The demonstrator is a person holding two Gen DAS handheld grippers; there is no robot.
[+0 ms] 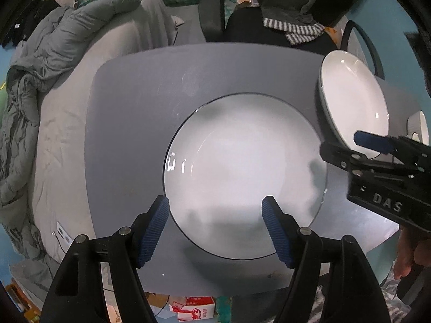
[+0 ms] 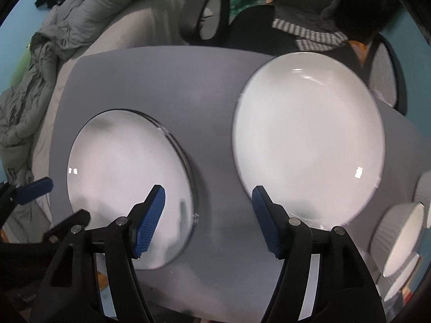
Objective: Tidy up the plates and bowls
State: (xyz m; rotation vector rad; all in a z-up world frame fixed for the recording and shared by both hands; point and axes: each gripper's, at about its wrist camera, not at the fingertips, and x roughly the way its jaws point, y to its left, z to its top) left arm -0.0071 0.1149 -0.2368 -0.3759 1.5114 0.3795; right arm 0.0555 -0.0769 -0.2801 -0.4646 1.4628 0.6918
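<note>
Two hand-held grippers hang over a gray table [image 1: 129, 123], pointing down at white dishes waiting to be sorted. The left gripper [image 1: 215, 231] stands with its blue pads apart and nothing between them, poised above the near rim of a large plate [image 1: 242, 167] that fills the centre of the left wrist view. The right gripper [image 2: 208, 222] is likewise spread and empty, its pads framing the bare strip of table between that plate [image 2: 126, 177], at lower left of the right wrist view, and a second plate [image 2: 307, 140] at upper right.

Both plates are glossy white, shallow and round; the left one carries a thin dark edge line. They lie flat, near each other but apart. Two small white ribbed bowls [image 2: 398, 245] sit at the table's lower right edge, partly cut off by the frame.

The step in hand appears to be the pause between placements: neither tool holds anything, and the plates are not yet stacked. The next move likely calls for one gripper to drop onto a plate's rim, pinch it firmly and lift it onto the other. The glazed rims look slippery, so a shallow grip could slide.
</note>
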